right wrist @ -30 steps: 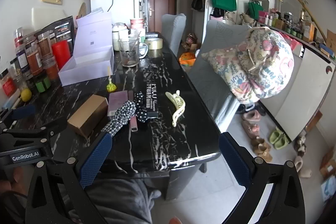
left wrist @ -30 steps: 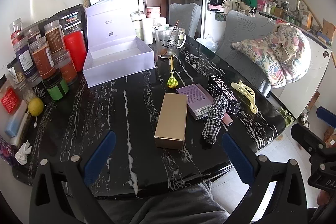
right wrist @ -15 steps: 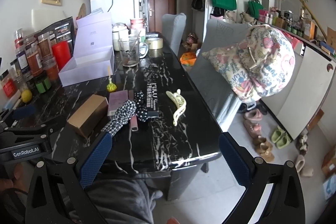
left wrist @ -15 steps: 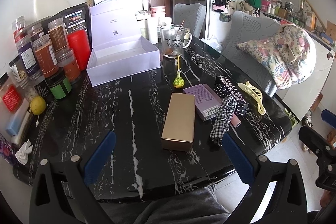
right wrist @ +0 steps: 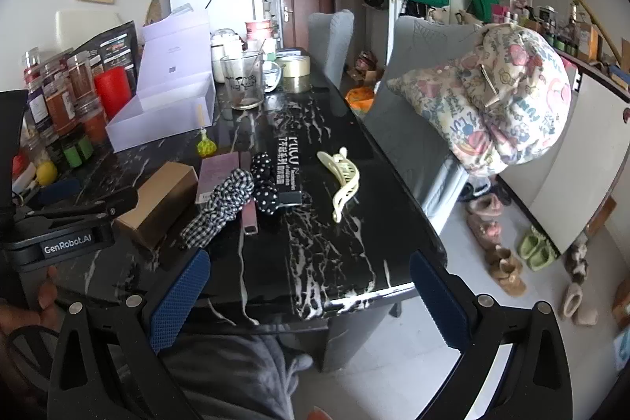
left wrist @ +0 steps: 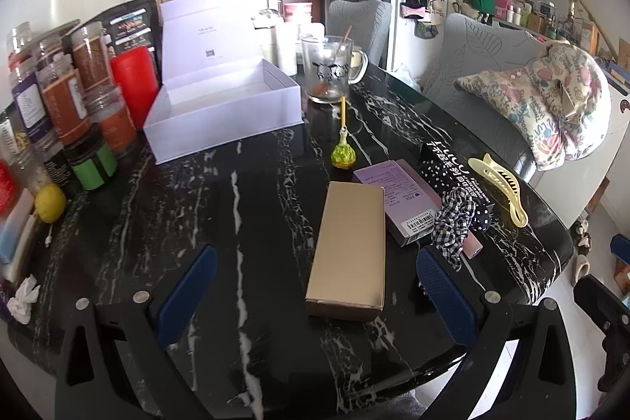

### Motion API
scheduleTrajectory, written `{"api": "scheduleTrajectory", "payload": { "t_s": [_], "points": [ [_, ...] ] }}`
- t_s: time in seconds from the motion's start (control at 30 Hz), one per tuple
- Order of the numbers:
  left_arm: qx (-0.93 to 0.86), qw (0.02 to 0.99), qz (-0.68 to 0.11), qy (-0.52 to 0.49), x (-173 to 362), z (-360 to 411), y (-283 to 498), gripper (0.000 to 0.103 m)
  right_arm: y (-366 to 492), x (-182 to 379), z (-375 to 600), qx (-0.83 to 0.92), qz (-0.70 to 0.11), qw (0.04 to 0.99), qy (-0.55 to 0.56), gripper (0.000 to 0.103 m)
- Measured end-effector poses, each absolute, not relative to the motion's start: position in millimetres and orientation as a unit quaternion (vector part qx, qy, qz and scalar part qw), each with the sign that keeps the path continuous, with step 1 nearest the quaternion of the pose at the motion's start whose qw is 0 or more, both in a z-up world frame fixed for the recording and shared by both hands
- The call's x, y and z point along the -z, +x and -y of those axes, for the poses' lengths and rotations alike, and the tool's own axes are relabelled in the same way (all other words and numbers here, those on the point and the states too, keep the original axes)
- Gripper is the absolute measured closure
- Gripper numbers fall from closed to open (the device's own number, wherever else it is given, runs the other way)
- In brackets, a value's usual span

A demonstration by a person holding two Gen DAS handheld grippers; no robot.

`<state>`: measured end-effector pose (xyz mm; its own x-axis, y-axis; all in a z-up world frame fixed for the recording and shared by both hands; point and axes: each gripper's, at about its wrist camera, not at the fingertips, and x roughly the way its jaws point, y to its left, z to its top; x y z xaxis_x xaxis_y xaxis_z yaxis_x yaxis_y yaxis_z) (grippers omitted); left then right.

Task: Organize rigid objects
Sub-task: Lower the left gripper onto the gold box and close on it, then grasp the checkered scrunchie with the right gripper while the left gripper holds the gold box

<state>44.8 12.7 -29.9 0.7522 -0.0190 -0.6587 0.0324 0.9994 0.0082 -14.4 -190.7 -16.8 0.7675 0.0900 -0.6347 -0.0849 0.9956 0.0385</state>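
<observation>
Black marble-patterned table point(left wrist: 244, 207) with white veins, glossy. Near its front edge lies one long tan-gold cardboard box point(left wrist: 348, 248), rectangular, matte, flat on its broad face, long axis running away from the camera. It sits between the two blue-padded fingers of the left gripper point(left wrist: 315, 292), which are spread wide with nothing held; neither pad touches the box.

Just right of the tan box: one flat lilac carton point(left wrist: 397, 199) with a barcode label, almost touching it. Over the carton's right end: one black-and-white gingham fabric scrunchie point(left wrist: 451, 219). Beside that, one black polka-dot fabric piece point(right wrist: 264, 184) and one long black box with white lettering point(right wrist: 287, 164). One small pink tube point(right wrist: 249, 217) pokes out from under the gingham. One pale-yellow plastic claw hair clip point(right wrist: 340, 182) lies alone, further right, apart from the cluster.

One green-yellow ball-shaped lollipop on a stick point(left wrist: 342, 150) stands behind the tan box. One open white lidded gift box point(left wrist: 224, 105), lid upright, empty inside, at far left. One glass mug with cartoon print point(left wrist: 328, 67) behind it.

Right gripper point(right wrist: 307, 292): fingers parted wide, empty, hanging over the table's near edge, well short of the hair clip.
</observation>
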Motion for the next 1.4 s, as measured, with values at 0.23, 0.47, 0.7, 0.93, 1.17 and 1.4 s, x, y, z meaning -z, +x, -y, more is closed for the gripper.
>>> {"api": "scheduleTrajectory", "payload": {
  "t_s": [0.23,0.47,0.7,0.93,1.17,1.4],
  "points": [
    [0.02,0.928,-0.371,0.01,50.7,-7.4,70.8,0.001,-8.1,25.8,191.6,-0.045,-0.344,0.938,0.006,0.0],
    [0.047,0.91,-0.413,0.004,71.7,-1.6,88.9,0.047,-3.9,31.3,191.5,-0.044,-0.35,0.936,0.009,0.0],
    [0.054,0.915,-0.4,0.003,73.3,-4.4,76.4,0.06,1.3,39.2,184.6,-0.06,-0.361,0.931,0.019,0.0],
    [0.033,0.917,-0.399,0.008,68.9,-19.9,62.0,0.06,6.0,44.5,167.4,-0.077,-0.365,0.928,0.004,0.0],
    [0.012,0.918,-0.396,-0.001,66.2,-37.8,57.7,0.059,20.8,47.5,147.5,-0.109,-0.37,0.923,0.007,0.017],
    [-0.001,0.918,-0.397,-0.016,68.5,-49.8,53.5,0.059,42.5,57.2,132.3,-0.134,-0.385,0.913,0.035,0.038]
  ]
}}
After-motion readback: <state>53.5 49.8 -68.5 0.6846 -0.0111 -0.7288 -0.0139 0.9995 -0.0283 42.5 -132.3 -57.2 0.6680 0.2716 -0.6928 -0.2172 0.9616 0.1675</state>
